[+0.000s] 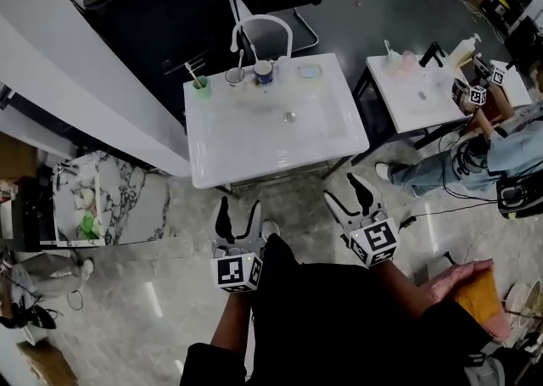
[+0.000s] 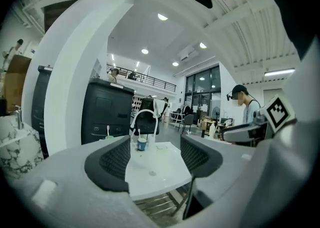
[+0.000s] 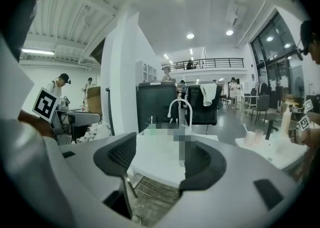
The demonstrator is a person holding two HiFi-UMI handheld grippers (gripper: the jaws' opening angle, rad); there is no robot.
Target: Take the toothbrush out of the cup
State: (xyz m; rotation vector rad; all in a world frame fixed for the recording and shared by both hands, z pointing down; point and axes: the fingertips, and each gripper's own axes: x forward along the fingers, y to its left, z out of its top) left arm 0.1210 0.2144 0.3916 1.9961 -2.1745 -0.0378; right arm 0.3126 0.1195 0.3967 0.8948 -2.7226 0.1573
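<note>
A small green cup [image 1: 200, 86] with a white toothbrush [image 1: 193, 71] upright in it stands at the back left corner of the white sink table [image 1: 254, 151]. A clear glass [image 1: 235, 76] and a blue cup [image 1: 264, 71] stand by the arched faucet [image 1: 263, 30]. My left gripper [image 1: 237, 218] and right gripper [image 1: 349, 196] hang open in front of the table's near edge, well short of the cups, with nothing between their fingers. Over the open jaws in the left gripper view I see the green cup [image 2: 107, 138] and blue cup [image 2: 142, 144] far off. The right gripper view shows the toothbrush [image 3: 151, 120] far ahead.
A soap dish [image 1: 308, 72] lies at the back right of the sink table, with a drain [image 1: 289, 116] in the middle. A black cabinet [image 1: 170, 11] stands behind it. A second white table [image 1: 420, 96] with bottles and a person [image 1: 501, 142] are at the right. A marble shelf [image 1: 97, 198] is at the left.
</note>
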